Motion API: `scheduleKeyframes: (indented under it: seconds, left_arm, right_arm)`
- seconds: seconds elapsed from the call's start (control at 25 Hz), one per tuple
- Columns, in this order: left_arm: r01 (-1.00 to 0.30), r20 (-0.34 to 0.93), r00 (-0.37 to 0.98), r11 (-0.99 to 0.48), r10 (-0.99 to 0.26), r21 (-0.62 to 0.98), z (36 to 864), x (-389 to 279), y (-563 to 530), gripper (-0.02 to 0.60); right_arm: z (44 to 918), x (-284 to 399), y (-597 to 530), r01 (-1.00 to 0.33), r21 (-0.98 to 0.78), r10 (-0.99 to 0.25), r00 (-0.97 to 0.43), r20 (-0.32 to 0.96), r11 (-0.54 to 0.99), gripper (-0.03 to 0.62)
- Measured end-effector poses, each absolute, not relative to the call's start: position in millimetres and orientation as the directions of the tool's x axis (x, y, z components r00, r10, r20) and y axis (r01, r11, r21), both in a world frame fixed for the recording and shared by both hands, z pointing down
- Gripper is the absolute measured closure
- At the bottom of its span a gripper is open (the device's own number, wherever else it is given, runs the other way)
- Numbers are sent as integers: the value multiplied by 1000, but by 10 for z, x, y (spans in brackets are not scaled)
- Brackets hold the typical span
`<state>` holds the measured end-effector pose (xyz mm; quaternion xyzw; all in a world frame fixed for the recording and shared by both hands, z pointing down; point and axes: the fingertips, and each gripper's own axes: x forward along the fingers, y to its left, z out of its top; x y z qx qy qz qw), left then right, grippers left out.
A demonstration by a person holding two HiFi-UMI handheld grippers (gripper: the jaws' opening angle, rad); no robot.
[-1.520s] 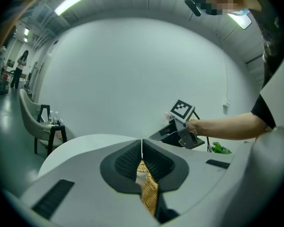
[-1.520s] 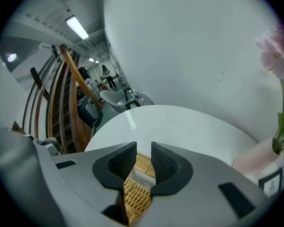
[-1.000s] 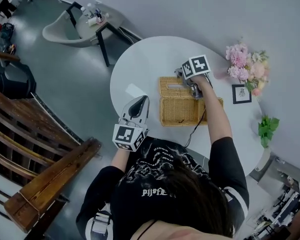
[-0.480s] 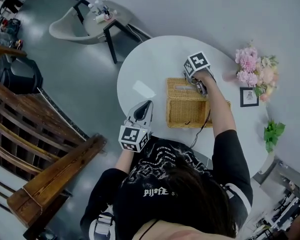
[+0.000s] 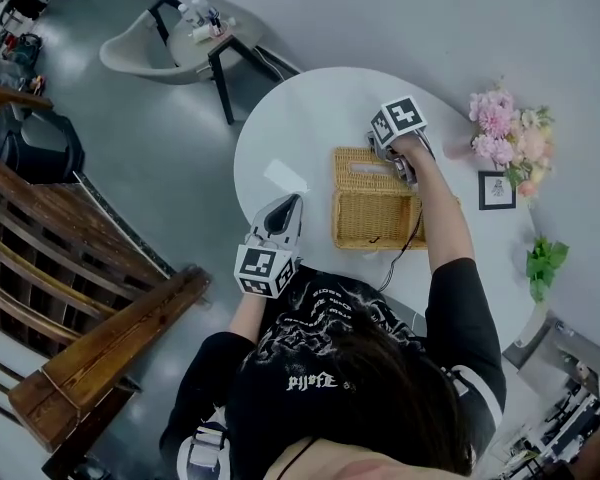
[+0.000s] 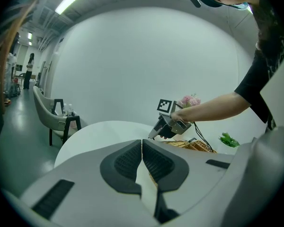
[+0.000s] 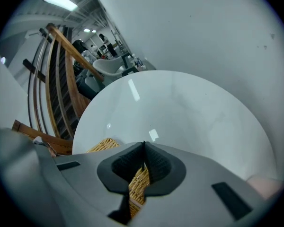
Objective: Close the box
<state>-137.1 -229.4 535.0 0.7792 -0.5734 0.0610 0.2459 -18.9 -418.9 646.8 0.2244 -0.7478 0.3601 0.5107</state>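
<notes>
The wicker box (image 5: pixel 365 223) sits near the middle of the round white table (image 5: pixel 290 138), its weave also showing in the right gripper view. At the box's 1 o'clock edge the right gripper (image 5: pixel 404 166) points steeply down. Its jaws have just been closing and now pinch a strip of wicker between the pads, with the tips nearly meeting. At the box's 9 o'clock, by the table's rim, the left gripper (image 5: pixel 293 204) hangs with its jaws pressed together on nothing. Pink flowers (image 5: pixel 502 133) stand at the box's 2 o'clock, a small picture frame (image 5: pixel 497 190) at 3 o'clock and a green plant (image 5: pixel 542 260) at 4 o'clock. A chair (image 5: pixel 150 53) stands on the floor at 10 o'clock.
</notes>
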Motion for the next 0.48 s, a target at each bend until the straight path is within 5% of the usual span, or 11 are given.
scheduleKeyframes:
  seconds: [0.48]
  left_arm:
    - [-918,367,348,-235,-863,320,5263,-1169,-2114,555]
  right_arm:
    - [5639,-126,-4169,-710,-205,-224,-460,859,674,557]
